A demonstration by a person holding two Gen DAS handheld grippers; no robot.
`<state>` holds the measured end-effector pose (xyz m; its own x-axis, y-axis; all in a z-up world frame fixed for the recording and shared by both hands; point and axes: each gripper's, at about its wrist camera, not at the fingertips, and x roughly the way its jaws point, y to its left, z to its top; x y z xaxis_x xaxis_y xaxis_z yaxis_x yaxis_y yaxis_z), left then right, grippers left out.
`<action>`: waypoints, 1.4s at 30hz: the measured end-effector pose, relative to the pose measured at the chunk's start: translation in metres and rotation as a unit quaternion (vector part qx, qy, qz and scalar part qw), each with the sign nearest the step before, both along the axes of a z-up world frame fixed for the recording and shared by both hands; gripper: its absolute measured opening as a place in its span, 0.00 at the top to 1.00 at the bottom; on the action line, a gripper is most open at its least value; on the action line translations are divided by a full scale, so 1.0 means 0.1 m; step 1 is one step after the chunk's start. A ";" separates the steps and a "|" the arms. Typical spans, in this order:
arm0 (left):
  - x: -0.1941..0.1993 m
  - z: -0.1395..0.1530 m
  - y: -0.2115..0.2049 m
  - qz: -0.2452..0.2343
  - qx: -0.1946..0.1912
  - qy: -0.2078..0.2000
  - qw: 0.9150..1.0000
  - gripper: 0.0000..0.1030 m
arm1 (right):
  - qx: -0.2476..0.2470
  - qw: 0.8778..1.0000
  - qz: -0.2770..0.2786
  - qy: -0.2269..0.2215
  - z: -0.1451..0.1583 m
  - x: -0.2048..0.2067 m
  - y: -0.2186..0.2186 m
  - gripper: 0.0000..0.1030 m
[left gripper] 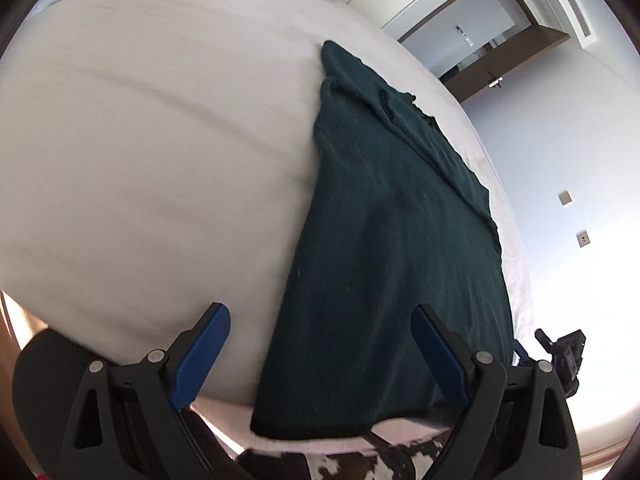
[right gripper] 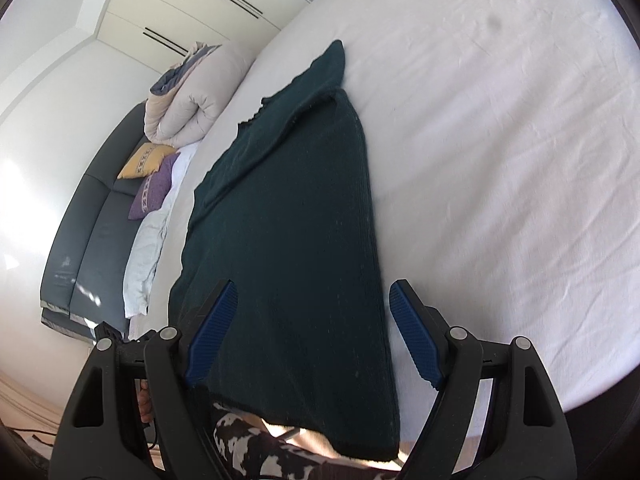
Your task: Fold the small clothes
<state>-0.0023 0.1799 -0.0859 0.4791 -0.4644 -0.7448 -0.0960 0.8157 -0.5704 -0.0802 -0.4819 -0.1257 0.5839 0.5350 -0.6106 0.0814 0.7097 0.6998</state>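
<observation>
A dark green knitted garment (left gripper: 392, 240) lies folded into a long strip on the white bed sheet (left gripper: 140, 160), its near end hanging over the bed's edge. My left gripper (left gripper: 320, 314) hovers open above that near end, with the left blue pad over bare sheet and the right pad over the cloth, neither pressing on it. In the right wrist view the same garment (right gripper: 292, 220) runs away from me across the sheet (right gripper: 500, 160). My right gripper (right gripper: 315, 286) is open too, its pads straddling the strip's width without gripping.
A rolled beige duvet (right gripper: 192, 92), a yellow pillow (right gripper: 144, 160) and a purple pillow (right gripper: 154, 192) lie by the dark headboard (right gripper: 80, 240). The person's brown-and-white patterned clothing (right gripper: 256, 444) is at the bed's near edge. A doorway (left gripper: 480, 20) is in the far wall.
</observation>
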 end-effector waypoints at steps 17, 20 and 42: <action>-0.02 -0.16 -0.12 -0.114 -0.050 0.032 0.992 0.12 | 0.045 0.999 0.009 0.020 -0.09 -0.01 0.03 0.24; 0.01 -0.21 -0.08 -0.115 -0.079 0.040 0.989 0.16 | 0.048 0.999 0.012 0.022 -0.09 0.01 0.01 0.24; 0.03 -0.32 0.06 -0.128 -0.126 0.068 0.981 0.71 | 0.060 0.997 0.022 0.033 -0.12 0.00 -0.07 0.24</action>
<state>0.0008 0.1858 -0.1182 0.2269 -0.7344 -0.6396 0.0053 0.6577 -0.7533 -0.0804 -0.4889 -0.1374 0.5188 0.6311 -0.5766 0.1011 0.6245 0.7745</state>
